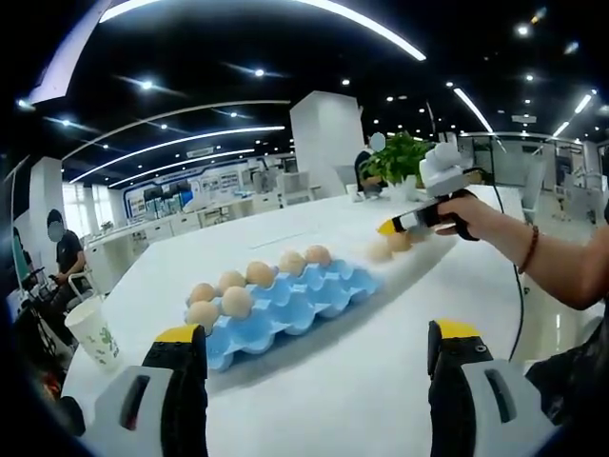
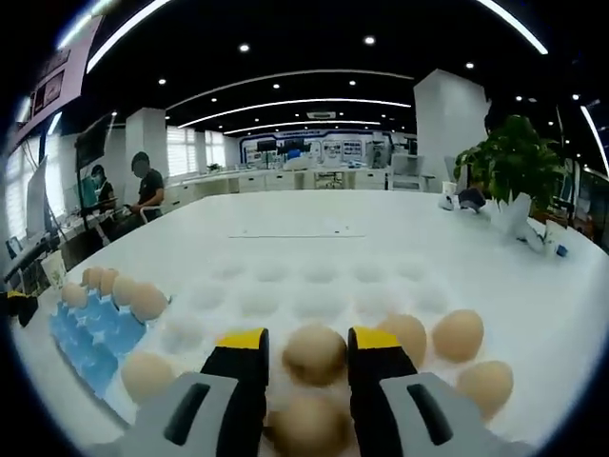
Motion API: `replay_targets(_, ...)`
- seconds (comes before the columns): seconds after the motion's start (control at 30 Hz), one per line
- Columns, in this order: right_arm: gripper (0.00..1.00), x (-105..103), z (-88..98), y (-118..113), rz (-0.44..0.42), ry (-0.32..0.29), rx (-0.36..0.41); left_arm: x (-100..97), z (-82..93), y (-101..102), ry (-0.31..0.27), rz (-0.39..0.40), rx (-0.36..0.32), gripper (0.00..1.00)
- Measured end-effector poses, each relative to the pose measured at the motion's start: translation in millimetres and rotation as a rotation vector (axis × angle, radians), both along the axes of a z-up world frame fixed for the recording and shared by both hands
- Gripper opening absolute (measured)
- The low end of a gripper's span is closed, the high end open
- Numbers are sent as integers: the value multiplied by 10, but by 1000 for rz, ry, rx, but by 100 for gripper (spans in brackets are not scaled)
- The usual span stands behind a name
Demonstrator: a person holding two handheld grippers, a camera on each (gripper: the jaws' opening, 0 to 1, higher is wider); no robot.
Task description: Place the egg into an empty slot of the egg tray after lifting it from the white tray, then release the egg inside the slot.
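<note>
Egg (image 2: 315, 353) between right gripper (image 2: 304, 357) jaws on white tray (image 2: 314, 286), left gripper (image 1: 314, 347) open

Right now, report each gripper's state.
Left gripper: open, holding nothing.
Right gripper: jaws around an egg on the white tray; grip uncertain.

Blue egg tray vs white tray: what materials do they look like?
Blue egg tray: likely thin moulded plastic, smooth with a slight sheen on its cup ridges; pulp can't be ruled out. White tray: matte, softly dimpled, possibly plastic or foam; too washed out to say.
</note>
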State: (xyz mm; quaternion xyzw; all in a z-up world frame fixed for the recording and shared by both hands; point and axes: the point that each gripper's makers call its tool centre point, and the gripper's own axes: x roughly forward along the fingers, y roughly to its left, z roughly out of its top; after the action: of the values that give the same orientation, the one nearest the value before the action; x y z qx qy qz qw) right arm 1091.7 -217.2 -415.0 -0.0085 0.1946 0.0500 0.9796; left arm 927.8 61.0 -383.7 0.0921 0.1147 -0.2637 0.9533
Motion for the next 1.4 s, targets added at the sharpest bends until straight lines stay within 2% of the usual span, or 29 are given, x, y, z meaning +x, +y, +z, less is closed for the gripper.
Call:
replay_targets(0.43,29,47,16,2,8,-6,-53,15,-16,-4,2,-15,11,98)
replay_targets(0.67,28,44,15,-18,-11,0,-29,10,-32,-7,6,-16,12,98)
replay_targets(0.93,28,50,45,-21,-15,-21,-8,16,-4,22,-3,-8,11,98)
replay_targets(1.4,28,-9,245,-49,-20,-76,2,16,9,-14,-3,-17,14,98)
